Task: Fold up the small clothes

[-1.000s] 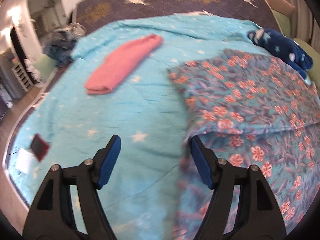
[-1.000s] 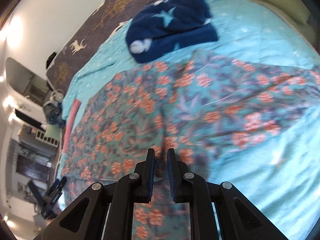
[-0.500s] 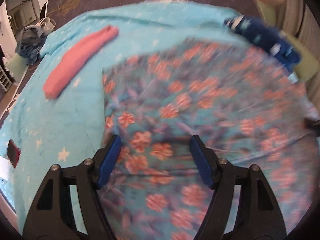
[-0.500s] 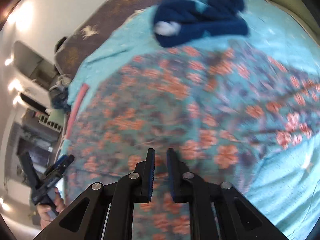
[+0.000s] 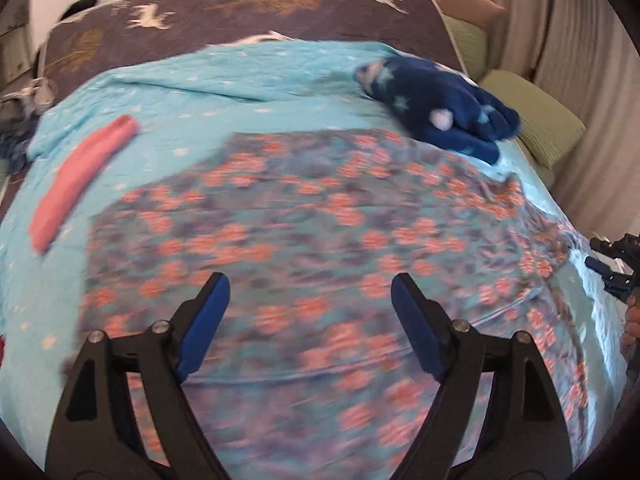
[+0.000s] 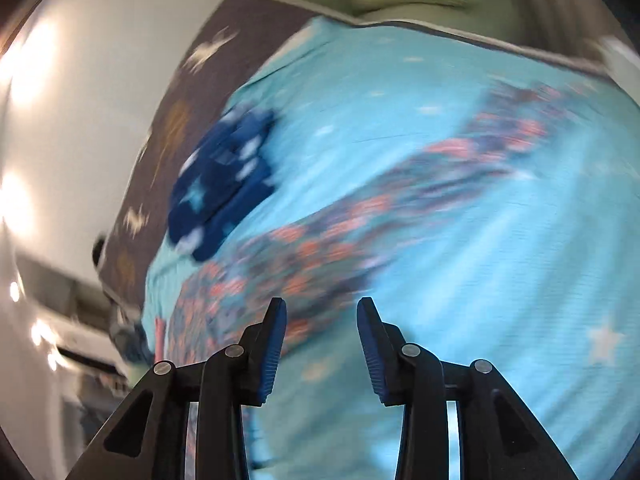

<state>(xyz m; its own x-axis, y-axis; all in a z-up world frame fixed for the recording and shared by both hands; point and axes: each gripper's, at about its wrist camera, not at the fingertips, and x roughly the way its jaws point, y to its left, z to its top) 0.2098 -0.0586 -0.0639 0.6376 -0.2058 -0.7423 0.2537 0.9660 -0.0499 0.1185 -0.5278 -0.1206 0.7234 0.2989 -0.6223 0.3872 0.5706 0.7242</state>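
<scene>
Your left tongs [image 5: 310,312] stand wide, nothing between, jaws just opened further, over the floral garment [image 5: 320,240] lying spread mid-bed. Your right tongs [image 6: 322,344], clamped on its hem a second ago, have just parted, empty. Bare turquoise blanket [image 6: 500,260] lies open rightward; navy fleece [image 5: 440,112] sits just beyond the garment's far edge.

Floral garment [image 5: 320,240]: teal-blue cloth printed with coral-pink flowers, spread flat and wide on the bed, directly beyond and beneath the left claw [image 5: 310,304], whose pads stand apart and clear of it. Seen from the right claw [image 6: 322,332], a narrow band of it [image 6: 340,240] runs diagonally, ahead and to the left. Edges blurred; fold lines indistinct.
</scene>
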